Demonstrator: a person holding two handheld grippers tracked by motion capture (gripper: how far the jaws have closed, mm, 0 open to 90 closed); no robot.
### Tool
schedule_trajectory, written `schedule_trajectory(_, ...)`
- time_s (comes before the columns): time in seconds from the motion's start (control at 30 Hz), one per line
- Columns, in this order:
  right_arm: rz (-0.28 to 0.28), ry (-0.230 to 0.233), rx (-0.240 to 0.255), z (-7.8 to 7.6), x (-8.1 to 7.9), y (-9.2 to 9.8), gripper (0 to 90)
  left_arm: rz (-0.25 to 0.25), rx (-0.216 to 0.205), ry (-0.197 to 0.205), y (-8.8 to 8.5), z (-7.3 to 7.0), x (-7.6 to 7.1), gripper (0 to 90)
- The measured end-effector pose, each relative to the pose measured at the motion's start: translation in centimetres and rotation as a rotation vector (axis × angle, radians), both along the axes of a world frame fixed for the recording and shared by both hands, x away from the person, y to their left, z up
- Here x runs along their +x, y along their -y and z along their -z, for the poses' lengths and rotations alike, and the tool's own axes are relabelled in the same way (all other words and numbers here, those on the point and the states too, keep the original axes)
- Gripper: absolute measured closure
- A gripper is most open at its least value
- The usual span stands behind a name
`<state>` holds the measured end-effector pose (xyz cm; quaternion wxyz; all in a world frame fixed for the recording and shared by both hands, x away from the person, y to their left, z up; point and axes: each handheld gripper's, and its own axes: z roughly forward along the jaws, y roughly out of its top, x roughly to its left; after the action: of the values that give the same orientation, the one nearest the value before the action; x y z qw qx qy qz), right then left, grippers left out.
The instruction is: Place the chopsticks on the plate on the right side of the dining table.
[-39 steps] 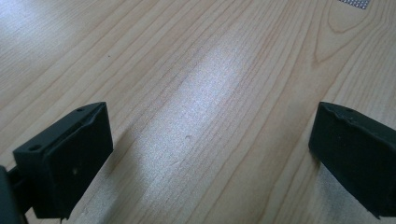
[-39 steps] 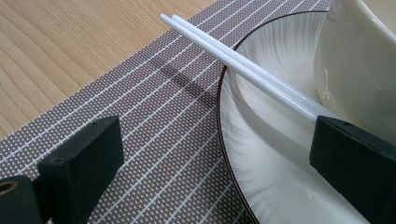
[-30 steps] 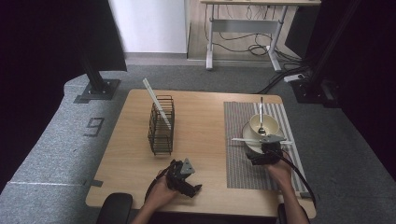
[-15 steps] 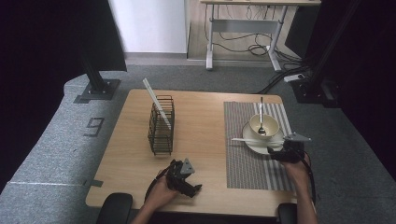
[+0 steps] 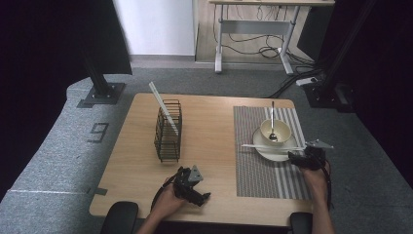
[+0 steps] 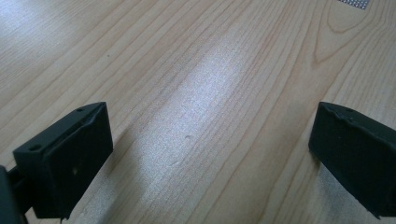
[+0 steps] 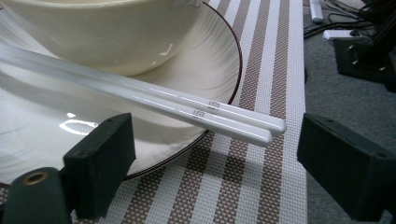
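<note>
A pair of white chopsticks (image 5: pixel 267 146) (image 7: pixel 205 112) lies across a white plate (image 5: pixel 280 155) (image 7: pixel 42 135), in front of a cream bowl (image 5: pixel 275 130) (image 7: pixel 102 32) that holds a spoon (image 5: pixel 272 122). My right gripper (image 5: pixel 297 157) (image 7: pixel 224 161) is open at the plate's right rim. The chopsticks' thick ends lie between its jaws, untouched. My left gripper (image 5: pixel 198 194) (image 6: pixel 210 154) is open low over bare wood near the table's front edge, with nothing between its jaws.
A black wire rack (image 5: pixel 168 131) stands left of centre with a white stick (image 5: pixel 163 108) leaning in it. A striped placemat (image 5: pixel 263 175) lies under the plate. Beyond the table's right edge are grey floor and cables (image 7: pixel 345 28).
My right gripper has moved right from the plate's front to its right rim, at the chopsticks' ends. The left gripper has stayed put.
</note>
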<state>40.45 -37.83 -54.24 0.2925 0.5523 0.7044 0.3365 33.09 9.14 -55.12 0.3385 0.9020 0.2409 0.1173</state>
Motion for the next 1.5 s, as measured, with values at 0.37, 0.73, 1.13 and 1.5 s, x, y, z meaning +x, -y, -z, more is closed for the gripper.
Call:
schedule_trajectory(0.37, -0.018, 0.010, -0.018, 0.17, 0.28, -0.07, 18.3, 0.004, 0.000, -0.001, 0.05, 0.00, 0.00, 0.0)
schedule_trajectory(0.73, -0.017, 0.011, -0.020, 0.15, 0.25, -0.16, 21.6, 0.003, -0.002, -0.002, 0.06, 0.01, 0.01, 0.0)
schedule_trajectory(1.13, -0.027, 0.013, -0.022, 0.13, 0.23, -0.25, 24.2, 0.003, -0.002, -0.003, 0.05, 0.01, 0.02, 0.0)
schedule_trajectory(1.5, -0.035, 0.012, -0.027, 0.10, 0.23, -0.32, 25.9, 0.003, -0.002, -0.004, 0.05, 0.01, 0.02, 0.0)
